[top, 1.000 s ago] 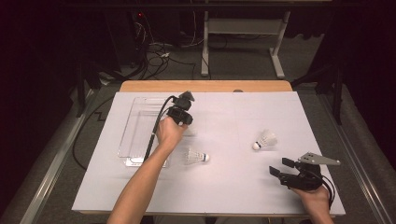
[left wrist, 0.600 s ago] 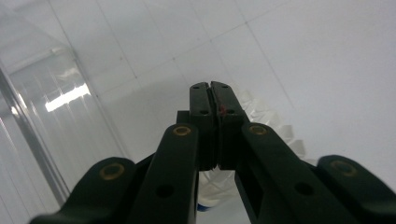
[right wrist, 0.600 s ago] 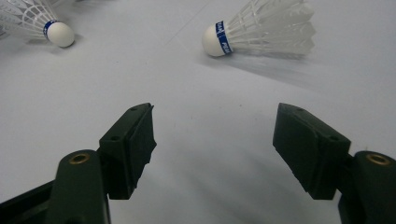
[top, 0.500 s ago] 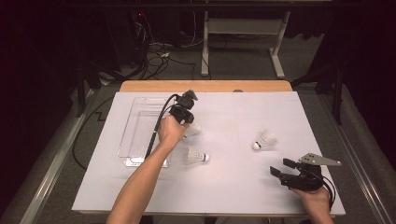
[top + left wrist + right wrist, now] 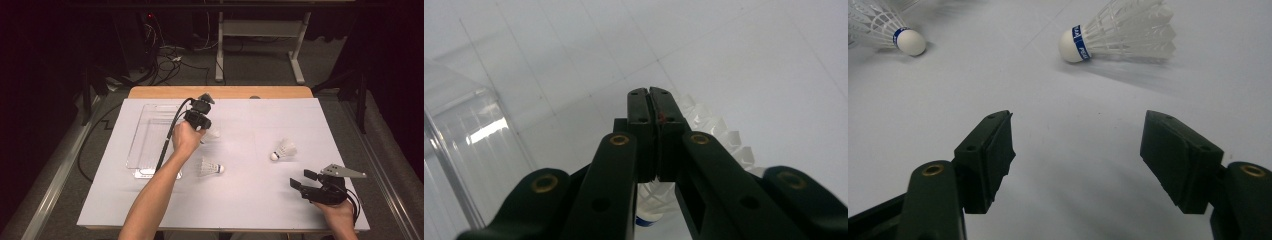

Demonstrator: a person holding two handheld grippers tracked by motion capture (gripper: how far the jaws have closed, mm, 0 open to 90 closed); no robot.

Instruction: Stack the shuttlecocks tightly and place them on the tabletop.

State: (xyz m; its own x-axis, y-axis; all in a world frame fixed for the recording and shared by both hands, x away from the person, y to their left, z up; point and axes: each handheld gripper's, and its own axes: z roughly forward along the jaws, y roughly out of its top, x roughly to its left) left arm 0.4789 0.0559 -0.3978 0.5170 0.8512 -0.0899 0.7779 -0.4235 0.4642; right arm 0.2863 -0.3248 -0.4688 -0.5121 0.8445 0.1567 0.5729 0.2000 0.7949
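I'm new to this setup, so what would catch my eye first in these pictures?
Probably the left gripper, jaws shut on a white shuttlecock beside the clear tray. Two more shuttlecocks lie loose on the white table: one mid-table, one farther right, ahead of the open right gripper.

The table (image 5: 280,200) is wearing a matt white paper-looking sheet, bare wood peeking out at the far edge. The tray (image 5: 145,140) near the left edge is looking like clear glossy plastic. The shuttlecocks (image 5: 1118,37) are showing white plastic-looking skirts and smooth caps. The fingers (image 5: 988,160) are looking like matt black plastic with brassy pins.
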